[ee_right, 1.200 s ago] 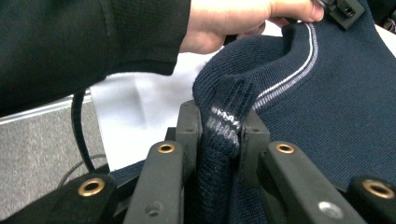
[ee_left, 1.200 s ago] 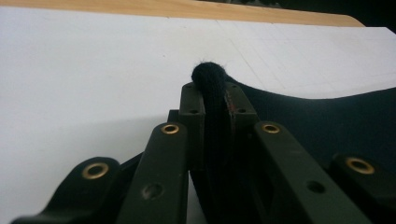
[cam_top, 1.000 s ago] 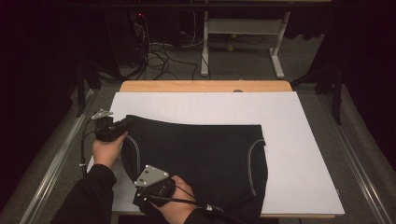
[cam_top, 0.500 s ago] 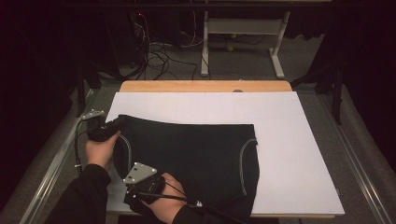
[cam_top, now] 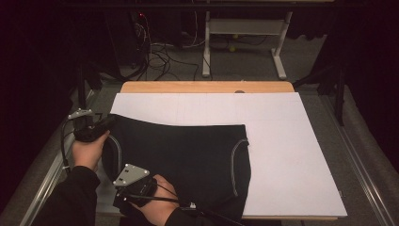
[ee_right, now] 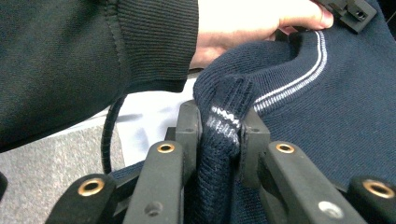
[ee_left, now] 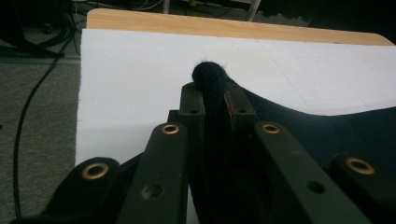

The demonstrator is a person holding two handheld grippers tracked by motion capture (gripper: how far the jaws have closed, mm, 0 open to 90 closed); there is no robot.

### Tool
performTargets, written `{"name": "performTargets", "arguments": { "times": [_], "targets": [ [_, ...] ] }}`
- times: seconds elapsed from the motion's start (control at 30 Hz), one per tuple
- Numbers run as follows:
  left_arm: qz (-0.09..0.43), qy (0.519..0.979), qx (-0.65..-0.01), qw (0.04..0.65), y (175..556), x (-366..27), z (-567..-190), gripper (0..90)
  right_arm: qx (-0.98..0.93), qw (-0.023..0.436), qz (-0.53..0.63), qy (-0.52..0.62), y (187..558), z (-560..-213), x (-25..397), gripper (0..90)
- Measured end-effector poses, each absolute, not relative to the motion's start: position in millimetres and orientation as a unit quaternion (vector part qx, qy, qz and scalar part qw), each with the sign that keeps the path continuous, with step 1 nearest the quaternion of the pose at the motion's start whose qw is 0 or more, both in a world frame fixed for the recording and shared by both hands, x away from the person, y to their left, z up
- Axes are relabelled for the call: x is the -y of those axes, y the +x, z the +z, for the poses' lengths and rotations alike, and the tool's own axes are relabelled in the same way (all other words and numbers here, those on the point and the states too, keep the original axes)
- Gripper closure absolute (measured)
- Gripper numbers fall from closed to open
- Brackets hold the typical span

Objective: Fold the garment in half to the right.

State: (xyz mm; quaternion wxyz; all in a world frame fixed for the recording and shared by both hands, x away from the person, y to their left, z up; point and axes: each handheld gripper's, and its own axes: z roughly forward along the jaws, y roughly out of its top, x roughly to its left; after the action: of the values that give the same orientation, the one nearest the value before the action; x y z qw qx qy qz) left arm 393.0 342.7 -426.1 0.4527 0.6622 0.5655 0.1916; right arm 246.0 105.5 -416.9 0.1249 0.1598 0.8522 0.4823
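— Which step do you make this?

— Laying the garment out, I'd judge. Nearest the person, the right tongs [cam_top: 123,197] are clamped on a fold of the dark knit sweater [cam_top: 188,155]; in the right gripper view the knit [ee_right: 224,135], with its pale stripe, is pinched between the two jaws. Just beyond those tongs the striped trim curves away toward the person's other hand [ee_right: 252,28].

— And the left tongs?

— The left tongs [cam_top: 106,123] sit farther out, at the sweater's far left corner, clenched on a rolled edge of the knit [ee_left: 212,93] that stands up between the jaws. Beyond them lies bare white sheet [ee_left: 140,70], then the wooden edge of the bench [ee_left: 187,23].

— Where is the sweater itself?

— Spread to the right of both tongs across the left half of the white sheet [cam_top: 291,150], its left edge gathered in the two grips, mostly flat on the bench [cam_top: 207,87].

— So the next move?

— Probably both tongs acting together, keeping that edge taut so the body neither bunches nor slips from the jaws. Whether it is a fold or a straightening pull I cannot tell.
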Motion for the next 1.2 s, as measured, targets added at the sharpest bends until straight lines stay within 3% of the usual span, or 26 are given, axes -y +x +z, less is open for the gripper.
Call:
{"name": "performTargets", "arguments": {
  "times": [0.43,1.2],
  "targets": [
    [0.192,0.672,-0.56,0.445,394.0,-310.6,-415.1,76.9,-0.831,0.122,0.508,0.192,244.5,-414.4,-67.1,75.4],
    [0.195,0.717,-0.514,0.428,414.0,-179.4,-399.4,76.9,-0.793,0.159,0.535,0.244,237.3,-428.9,50.4,75.4]
  ]
}}
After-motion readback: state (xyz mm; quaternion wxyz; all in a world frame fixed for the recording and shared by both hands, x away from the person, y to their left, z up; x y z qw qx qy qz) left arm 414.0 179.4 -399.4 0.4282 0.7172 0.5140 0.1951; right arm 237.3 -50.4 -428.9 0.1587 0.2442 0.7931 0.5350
